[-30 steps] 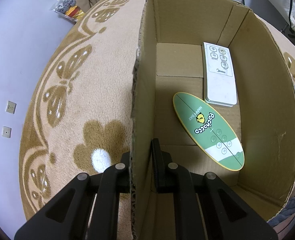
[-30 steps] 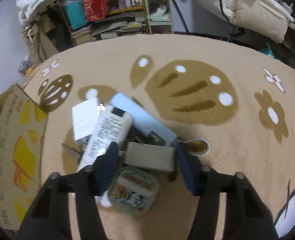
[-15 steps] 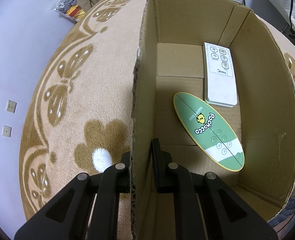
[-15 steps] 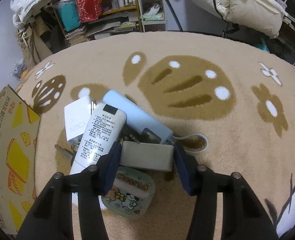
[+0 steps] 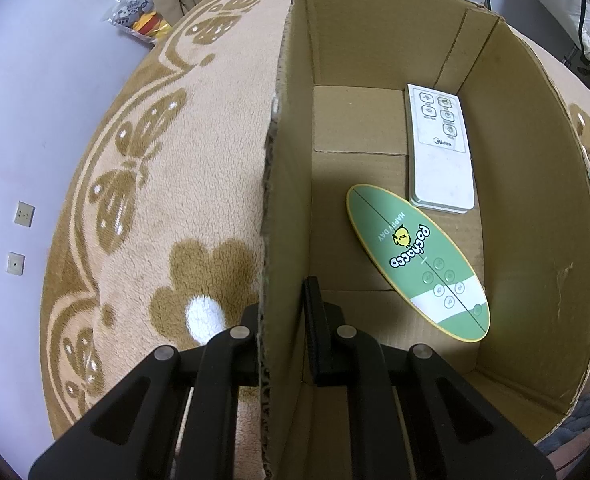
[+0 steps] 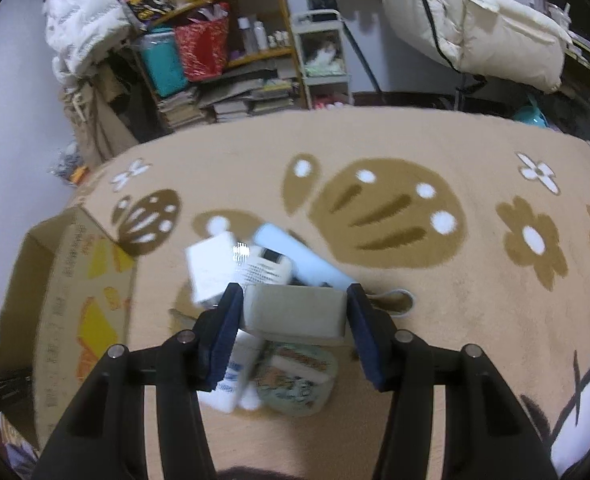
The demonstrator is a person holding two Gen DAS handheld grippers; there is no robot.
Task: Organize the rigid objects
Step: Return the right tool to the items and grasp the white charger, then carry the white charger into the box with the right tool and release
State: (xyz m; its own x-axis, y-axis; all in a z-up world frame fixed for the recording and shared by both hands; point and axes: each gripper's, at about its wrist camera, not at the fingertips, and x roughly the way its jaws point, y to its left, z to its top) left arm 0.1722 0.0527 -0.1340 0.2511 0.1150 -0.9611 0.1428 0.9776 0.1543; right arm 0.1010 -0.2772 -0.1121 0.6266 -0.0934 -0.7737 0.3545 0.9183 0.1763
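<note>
With two items already in the cardboard box, whose wall the left hand-held gripper pinches, the right hand-held gripper clamps a grey block, several objects remaining beneath it.

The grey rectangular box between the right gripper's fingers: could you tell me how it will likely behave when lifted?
The grey box looks stiff: its flat ends sit square against the right gripper's pads, so it probably won't roll or sag. Its smooth faces might slip if the grip loosens.

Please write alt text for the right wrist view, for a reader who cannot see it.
The right gripper clamps a grey rectangular box above a pile of small items on a beige patterned carpet. A cardboard box stands to the left.
</note>
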